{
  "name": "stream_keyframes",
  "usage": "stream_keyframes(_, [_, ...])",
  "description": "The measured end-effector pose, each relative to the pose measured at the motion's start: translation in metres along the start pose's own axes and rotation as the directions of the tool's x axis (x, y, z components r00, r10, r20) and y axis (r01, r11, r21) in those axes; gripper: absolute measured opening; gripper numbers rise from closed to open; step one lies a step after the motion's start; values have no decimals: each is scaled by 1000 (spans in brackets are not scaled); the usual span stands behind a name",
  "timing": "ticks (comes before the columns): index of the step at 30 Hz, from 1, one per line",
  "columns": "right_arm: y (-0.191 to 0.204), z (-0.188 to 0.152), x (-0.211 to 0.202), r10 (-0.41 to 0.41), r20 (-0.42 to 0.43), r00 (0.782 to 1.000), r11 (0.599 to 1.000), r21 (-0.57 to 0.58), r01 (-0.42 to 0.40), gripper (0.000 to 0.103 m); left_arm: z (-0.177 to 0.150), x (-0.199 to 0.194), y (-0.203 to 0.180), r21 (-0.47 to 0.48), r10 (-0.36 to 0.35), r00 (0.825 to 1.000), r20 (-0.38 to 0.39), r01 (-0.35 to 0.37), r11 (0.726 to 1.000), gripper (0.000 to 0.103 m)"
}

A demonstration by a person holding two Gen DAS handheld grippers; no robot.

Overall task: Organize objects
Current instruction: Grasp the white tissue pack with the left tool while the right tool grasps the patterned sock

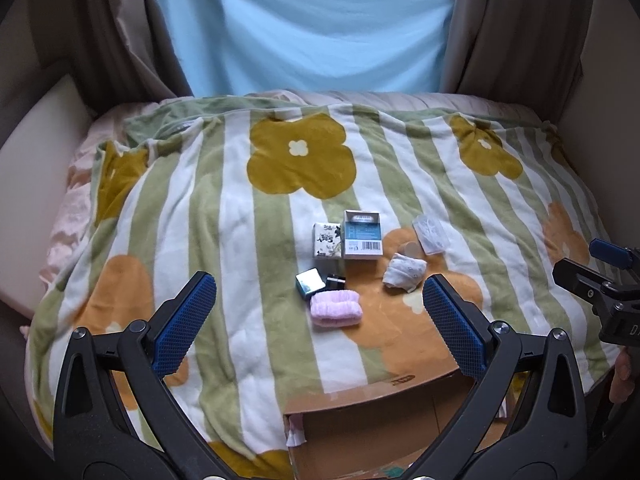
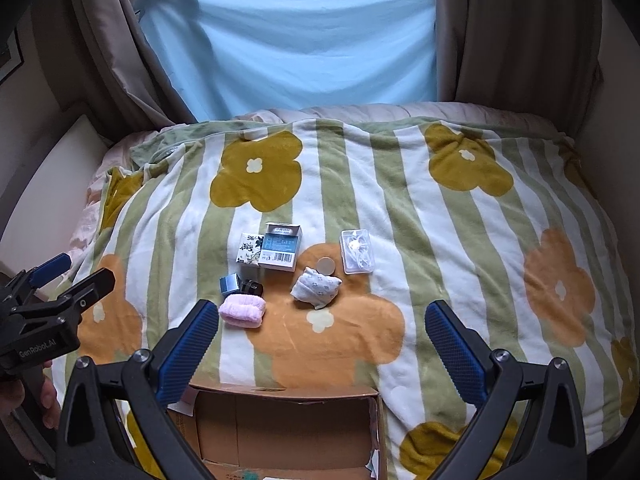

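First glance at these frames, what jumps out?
The green-and-white striped fleece blanket with big yellow and orange flowers covers the bed. A small clutter sits mid-blanket, including a rolled pink fluffy cloth and a clear plastic case. An open brown cardboard box sits at the near edge.

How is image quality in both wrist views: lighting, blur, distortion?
Left wrist view: soft daylight through the blue sheet, no hard shadows; fisheye bends the blanket, corners vignetted. Right wrist view: same dim even light, items such as the pink towel sharp, edges slightly soft.
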State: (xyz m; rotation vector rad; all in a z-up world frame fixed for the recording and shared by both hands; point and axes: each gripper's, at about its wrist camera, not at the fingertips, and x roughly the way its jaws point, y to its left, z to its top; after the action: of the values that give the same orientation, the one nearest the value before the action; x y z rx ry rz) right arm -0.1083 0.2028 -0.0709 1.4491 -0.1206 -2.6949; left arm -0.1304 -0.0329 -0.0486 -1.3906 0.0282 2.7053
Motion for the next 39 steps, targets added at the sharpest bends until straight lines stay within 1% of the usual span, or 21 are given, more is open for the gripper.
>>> stream_keyframes(3, [0,7,31,20,-45,999,1000,10,-20,103,12,40,8,46,8,1000,-23,-7,999,103])
stream_keyframes(6, [1,13,66,27,-92,995,1000,10,-26,103,19,82,15,118,5,999,-43,0,993,103])
stream_keyframes(8, [1,16,89,29,-120,992,1000,10,-28,103,22,111,16,179,-7,999,-52,17,984,103])
stream_keyframes(10, [1,16,114,26,-151,988,1000,8,-25,103,24,141,16,251,-24,998,-65,39,967,103])
stream_keyframes(12, [0,15,138,19,-179,984,1000,6,-18,103,23,171,11,343,-35,996,-78,60,937,103])
stream_keyframes(14, [-1,13,162,13,-209,978,1000,9,-11,103,19,200,7,432,-35,996,-81,67,899,103])
stream_keyframes(17, [-4,9,195,13,-251,968,1000,25,-7,103,11,237,2,523,-56,994,-93,96,847,103])
stream_keyframes(21, [-3,6,232,12,-291,957,999,41,0,103,6,274,-5,605,-83,991,-104,129,786,103])
stream_keyframes(23, [-2,5,246,10,-306,952,999,44,3,103,5,286,-7,638,-92,990,-104,137,758,103])
stream_keyframes(25, [-2,3,260,11,-319,948,999,54,6,103,6,299,-11,662,-109,987,-120,161,732,103])
stream_keyframes(27, [-3,1,272,15,-336,942,997,74,10,103,4,311,-15,689,-118,983,-142,184,701,103])
stream_keyframes(30, [-7,-3,286,9,-357,934,996,91,26,103,0,324,-22,726,-124,979,-162,203,657,103])
stream_keyframes(33, [-10,-7,295,2,-378,926,994,102,39,103,-2,329,-29,753,-131,978,-159,206,625,103])
stream_keyframes(37, [-16,-10,304,5,-393,919,991,123,47,103,-4,333,-35,777,-144,977,-154,210,593,103])
stream_keyframes(39, [-19,-11,308,8,-400,916,990,135,50,103,-6,333,-36,786,-146,977,-153,209,582,101])
